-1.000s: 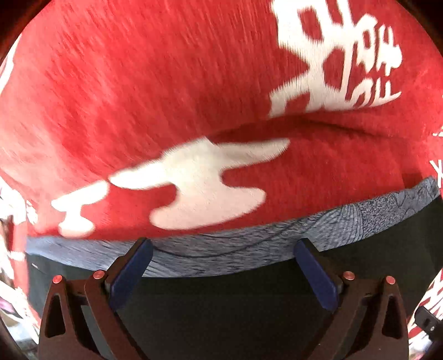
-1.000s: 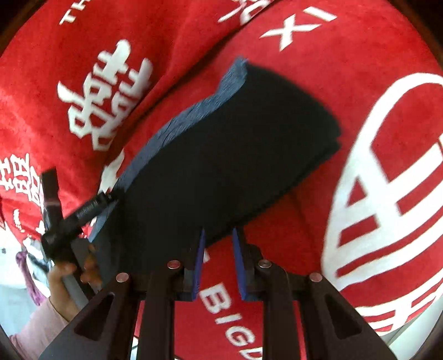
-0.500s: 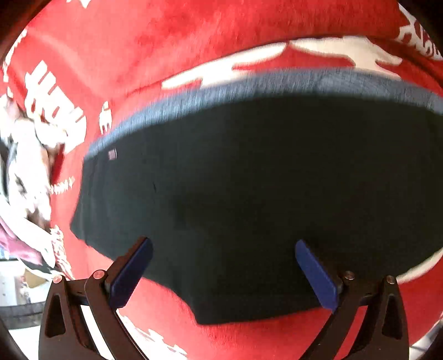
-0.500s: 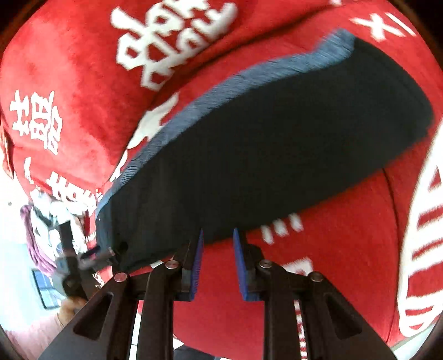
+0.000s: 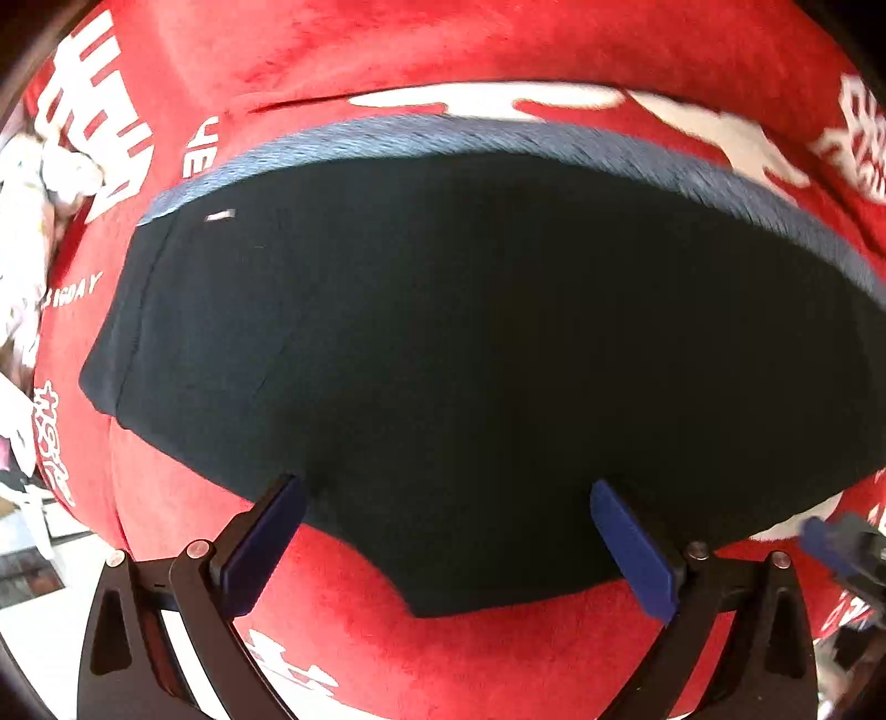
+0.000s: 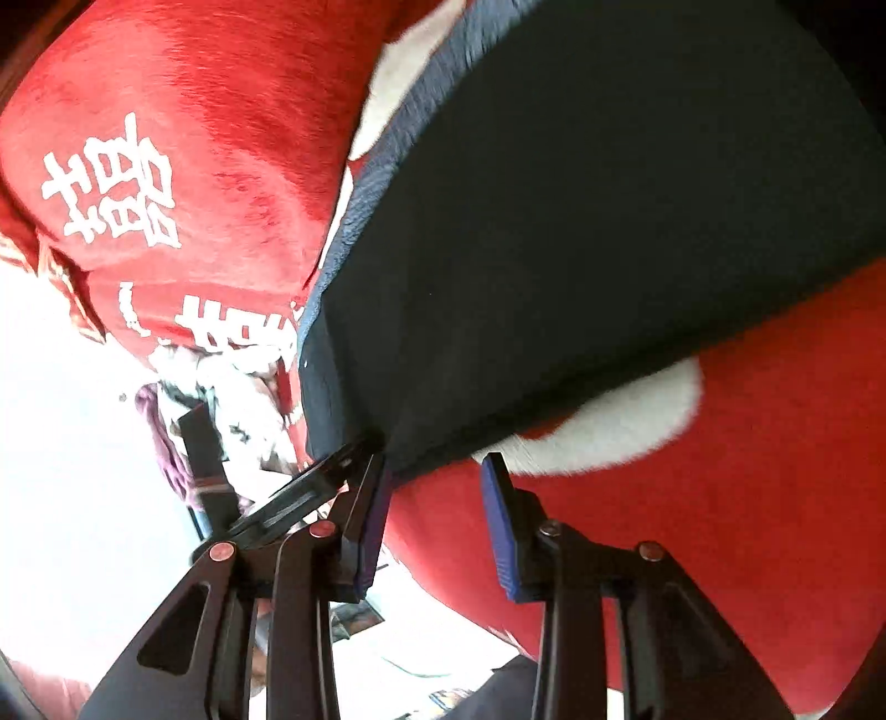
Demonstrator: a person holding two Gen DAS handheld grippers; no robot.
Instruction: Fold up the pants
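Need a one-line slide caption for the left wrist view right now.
Open left claw poised over the near edge of folded dark pants lying on a red blanket.

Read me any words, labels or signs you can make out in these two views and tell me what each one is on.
"IGDAY": white print on the red blanket, left wrist view; its first letters are cut off.
"JE": partial white letters on the same blanket, rest hidden by a fold.
Large white Chinese-style characters on the blanket: too distorted to read with certainty.
Small white tag on the dark pants: too blurred to read.

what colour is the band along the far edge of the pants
Greyish blue band, against the otherwise black pants; clearest in the left wrist view.
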